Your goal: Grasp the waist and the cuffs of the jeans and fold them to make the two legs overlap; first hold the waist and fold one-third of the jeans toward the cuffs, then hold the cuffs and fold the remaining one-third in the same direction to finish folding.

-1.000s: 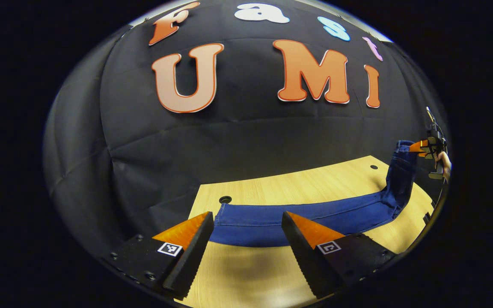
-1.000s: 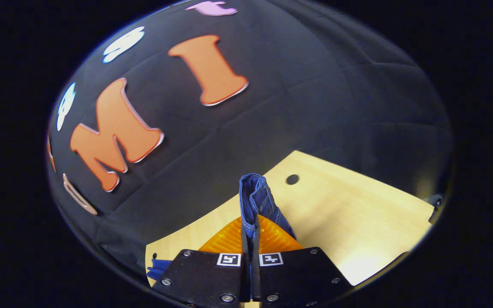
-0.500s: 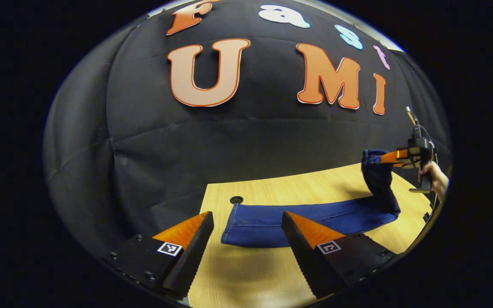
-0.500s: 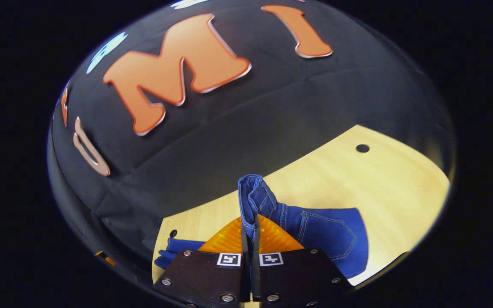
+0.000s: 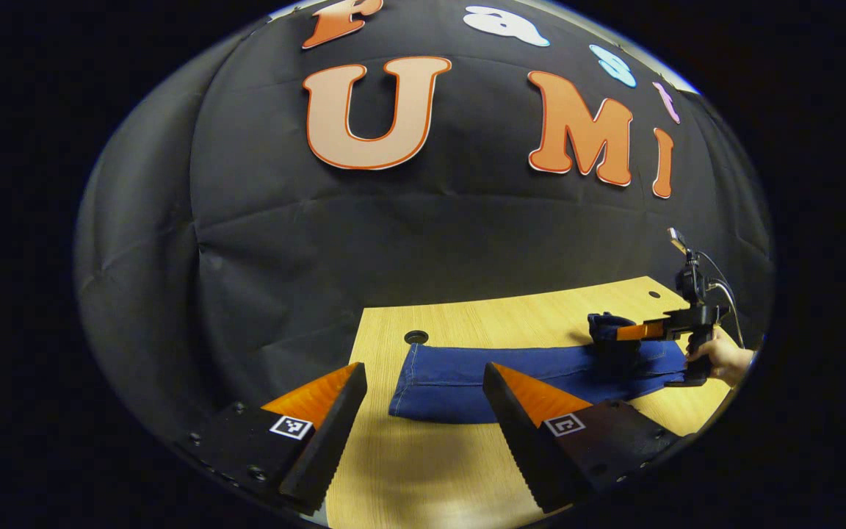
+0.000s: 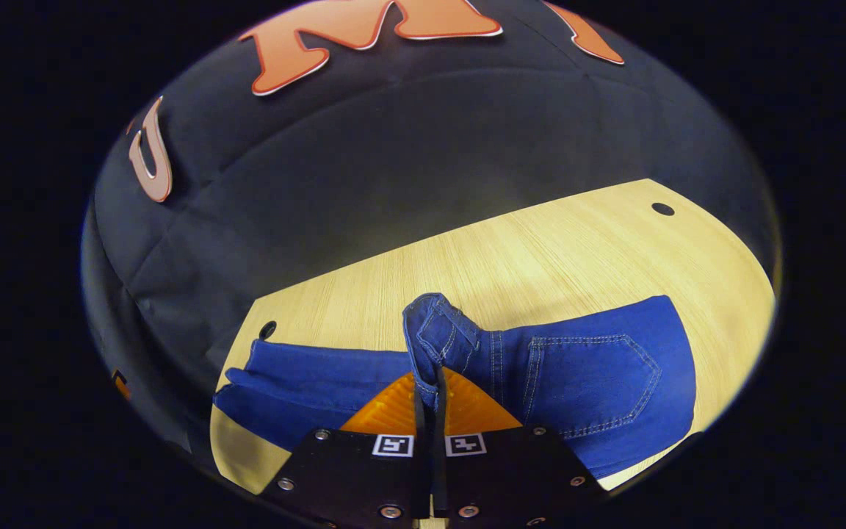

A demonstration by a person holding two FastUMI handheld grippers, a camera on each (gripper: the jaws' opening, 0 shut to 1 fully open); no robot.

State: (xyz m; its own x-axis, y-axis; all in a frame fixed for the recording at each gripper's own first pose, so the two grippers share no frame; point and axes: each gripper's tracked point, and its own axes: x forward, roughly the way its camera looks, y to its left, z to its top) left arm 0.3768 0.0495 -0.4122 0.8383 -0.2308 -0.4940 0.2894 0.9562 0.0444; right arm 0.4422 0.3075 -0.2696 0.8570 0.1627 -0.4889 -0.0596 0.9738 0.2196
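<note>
Blue jeans [image 5: 467, 371] lie along the wooden table [image 5: 423, 470], legs overlapped, cuffs near my left gripper. My left gripper [image 5: 423, 411] hovers open just short of the cuff end, nothing between its fingers. At the far right of the left gripper view, the right gripper [image 5: 632, 332] pinches the waist, held by a hand [image 5: 720, 358]. In the right gripper view, my right gripper [image 6: 429, 386] is shut on the waistband [image 6: 434, 334], which is bunched up and folded over the legs; the seat with its back pocket [image 6: 599, 375] lies to the right.
The table has a round hole [image 5: 416, 336] beside the cuffs and another hole [image 6: 662, 209] at the far corner. The black cloth wall rises directly behind the table's far edge. Bare wood shows in front of the jeans.
The right gripper has carried the waist down and toward the cuffs, laying the top part over the legs. The left gripper stays open and has drifted slightly back from the cuffs.
</note>
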